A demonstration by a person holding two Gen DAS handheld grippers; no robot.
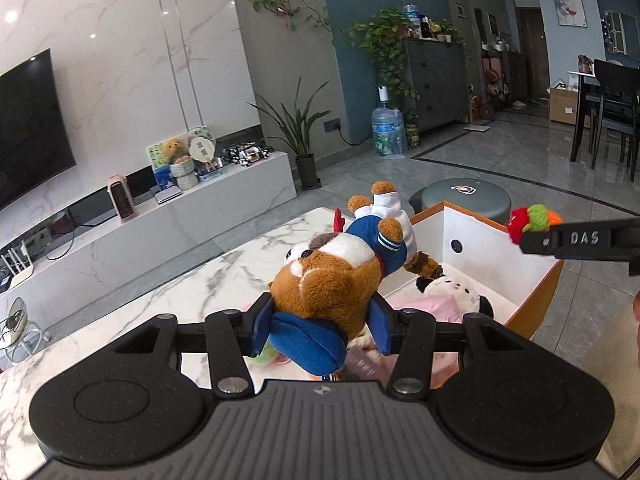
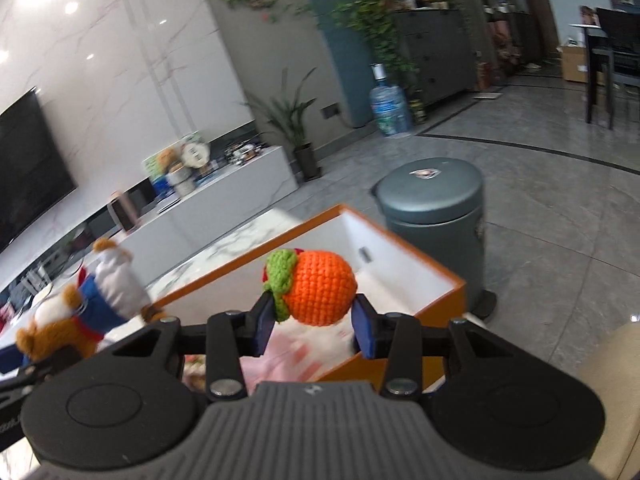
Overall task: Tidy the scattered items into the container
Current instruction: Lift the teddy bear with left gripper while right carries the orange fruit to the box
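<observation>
The plush dog (image 1: 332,276) is brown and white, dressed in a blue sailor top with white trousers and a blue cap. The crocheted ball (image 2: 320,288) is bright orange with a green leafy collar and a touch of red. The box (image 2: 404,276) is orange outside, white inside. The desk (image 1: 168,292) is white marble with grey veins. The bin (image 2: 436,204) is grey-green.
</observation>
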